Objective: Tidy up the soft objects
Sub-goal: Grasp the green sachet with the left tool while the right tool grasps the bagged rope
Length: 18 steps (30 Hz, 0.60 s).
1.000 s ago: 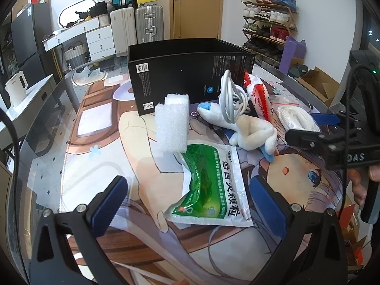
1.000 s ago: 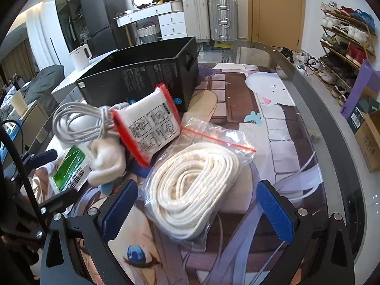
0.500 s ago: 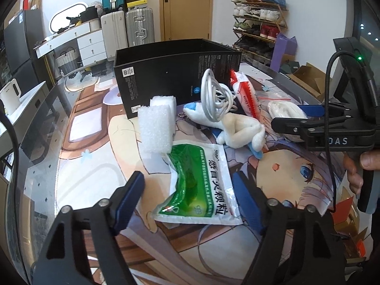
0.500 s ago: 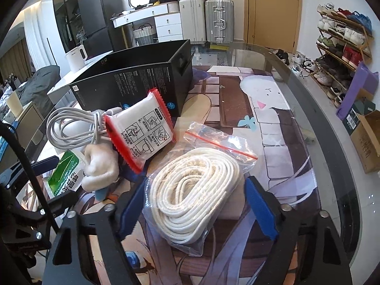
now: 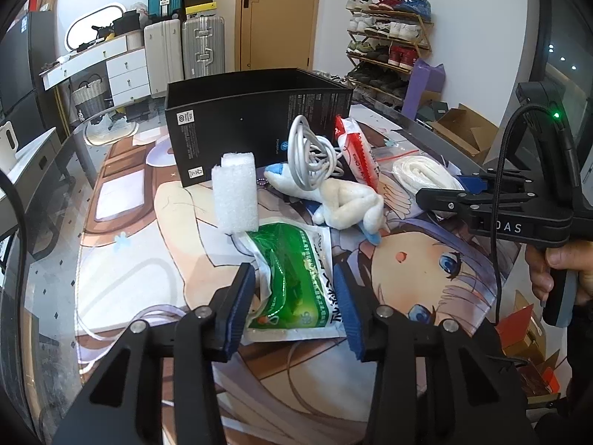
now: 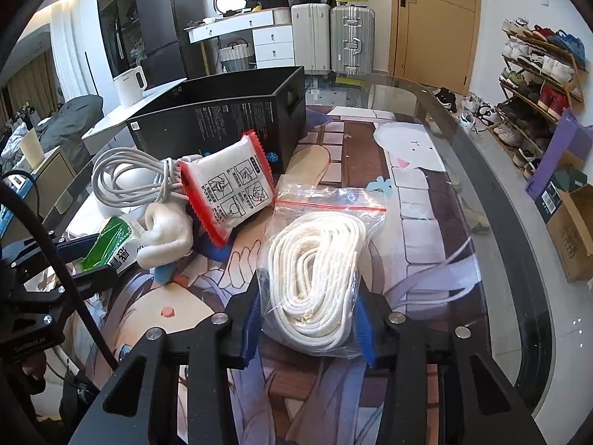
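My left gripper [image 5: 294, 306] has its blue pads on both sides of the green and white packet [image 5: 296, 282], closing on its near end. My right gripper [image 6: 309, 324] has its pads pressed against the near end of the clear zip bag of white rope [image 6: 318, 256]. A white foam block [image 5: 235, 193], a white plush toy [image 5: 348, 204] with a grey cable coil [image 5: 311, 163] on it, and a red-edged white pouch [image 6: 229, 193] lie on the printed mat. The open black box [image 5: 255, 118] stands behind them.
The glass table's rim [image 6: 493, 200] curves along the right. A shoe rack [image 6: 537, 78] and cardboard boxes [image 6: 570, 222] stand on the floor to the right. Suitcases [image 6: 333, 37] and a white dresser are at the back wall.
Both grippers have narrowed from wide open. The left one now brackets the green packet; the right one now squeezes the rope bag. Both moved forward slightly.
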Motion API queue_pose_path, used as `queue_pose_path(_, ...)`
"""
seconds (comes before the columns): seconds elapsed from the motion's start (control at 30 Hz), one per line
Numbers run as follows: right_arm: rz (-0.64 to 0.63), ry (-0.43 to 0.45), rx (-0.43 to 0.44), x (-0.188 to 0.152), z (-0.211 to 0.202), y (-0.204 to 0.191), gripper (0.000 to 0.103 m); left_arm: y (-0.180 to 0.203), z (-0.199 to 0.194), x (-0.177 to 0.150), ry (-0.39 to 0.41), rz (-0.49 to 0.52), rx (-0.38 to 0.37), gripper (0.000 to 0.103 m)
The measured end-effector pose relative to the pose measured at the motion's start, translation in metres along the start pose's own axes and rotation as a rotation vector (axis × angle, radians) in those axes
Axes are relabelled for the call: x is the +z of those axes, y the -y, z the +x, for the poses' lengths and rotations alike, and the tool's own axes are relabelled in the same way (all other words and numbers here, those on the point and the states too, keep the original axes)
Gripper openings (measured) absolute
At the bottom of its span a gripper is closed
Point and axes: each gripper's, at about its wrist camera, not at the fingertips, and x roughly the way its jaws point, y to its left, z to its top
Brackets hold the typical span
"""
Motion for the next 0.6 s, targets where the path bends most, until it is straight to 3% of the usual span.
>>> queue_pose_path(0.17, 0.005, 0.011, 0.012, -0.001, -0.004, 0.002, 0.041, -0.002, -0.003, -0.001, 0.005, -0.006, -0.023, 0.041)
queue_pose_path(0.27, 0.005, 0.026, 0.017, -0.001, -0.008, 0.002, 0.04, -0.003, -0.006, -0.001, 0.01, -0.013, -0.034, 0.027)
queue_pose_path(0.53, -0.006, 0.041, 0.021, -0.001, -0.017, -0.002, 0.04, -0.004, -0.007, -0.002, -0.001, -0.029, -0.045, 0.027)
queue_pose_path(0.57, -0.006, 0.042, 0.021, -0.001, -0.018, -0.003, 0.04, -0.003, -0.006, -0.001, -0.005, -0.033, -0.053, 0.029)
queue_pose_path(0.6, -0.006, 0.042, 0.021, -0.001, -0.018, -0.004, 0.04, -0.003, -0.006, -0.001, -0.01, -0.039, -0.059, 0.037)
